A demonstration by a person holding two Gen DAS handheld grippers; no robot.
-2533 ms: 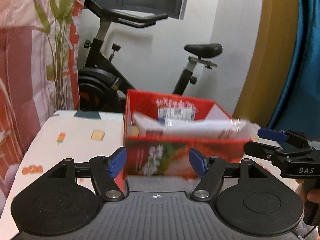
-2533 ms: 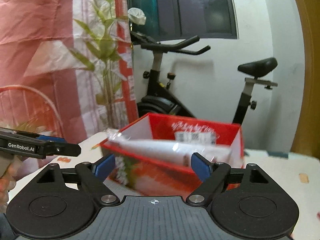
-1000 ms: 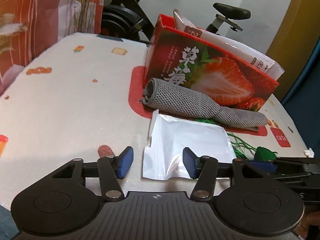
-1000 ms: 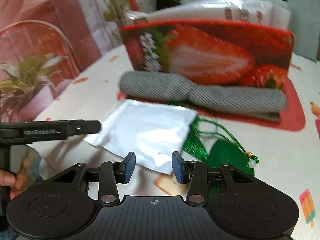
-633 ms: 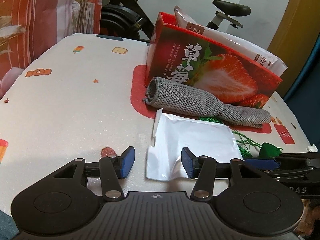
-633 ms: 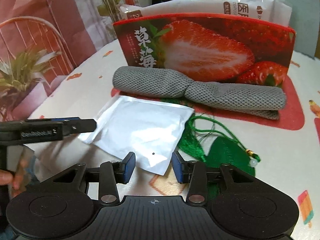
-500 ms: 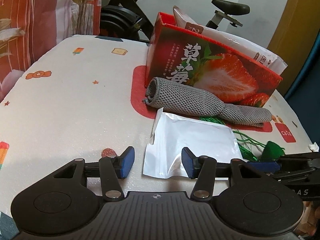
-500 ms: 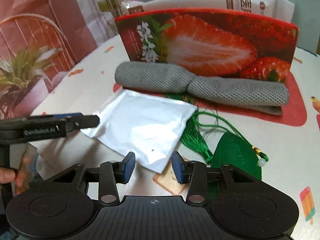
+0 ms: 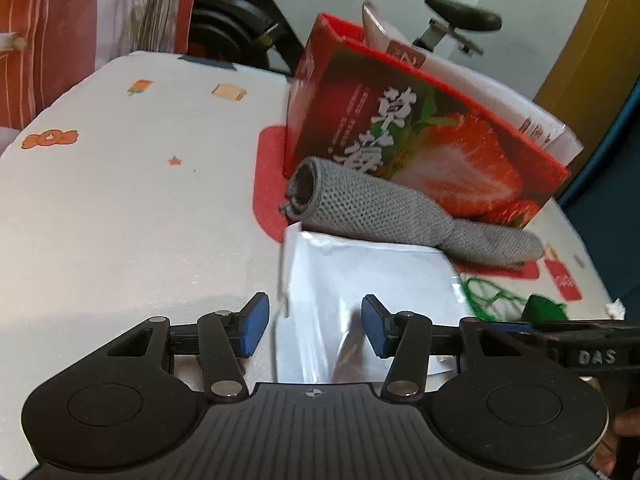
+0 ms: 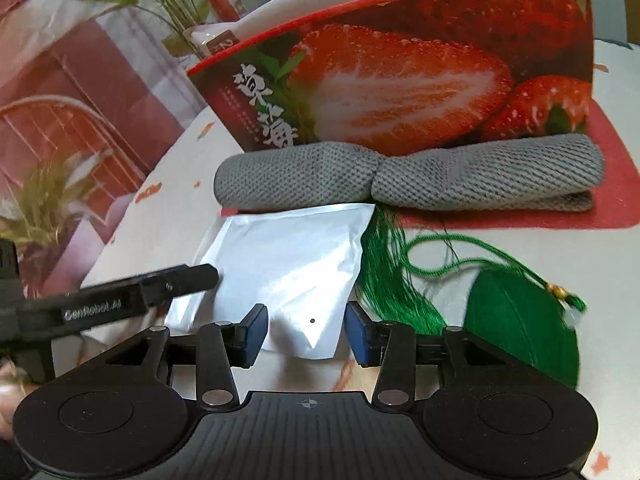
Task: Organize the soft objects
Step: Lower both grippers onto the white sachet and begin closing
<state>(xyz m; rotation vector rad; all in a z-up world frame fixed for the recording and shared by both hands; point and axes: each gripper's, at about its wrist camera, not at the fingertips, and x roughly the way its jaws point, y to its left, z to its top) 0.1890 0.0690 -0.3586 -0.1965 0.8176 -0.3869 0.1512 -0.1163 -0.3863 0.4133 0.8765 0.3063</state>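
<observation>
Left wrist view: left gripper (image 9: 314, 330) jaws are apart and empty, with the near edge of the silver pouch (image 9: 368, 280) between them on the worktop (image 9: 120, 208)
Behind it: soft grey cloth roll (image 9: 384, 212) lies against the red strawberry box (image 9: 432, 136)
Right wrist view: right gripper (image 10: 306, 330) jaws are opening, holding nothing, over the pouch corner
Green tassel (image 10: 388, 276): lies beside the pouch
Feel: pouch looks light, thin and slippery; best to pinch its near edge
</observation>
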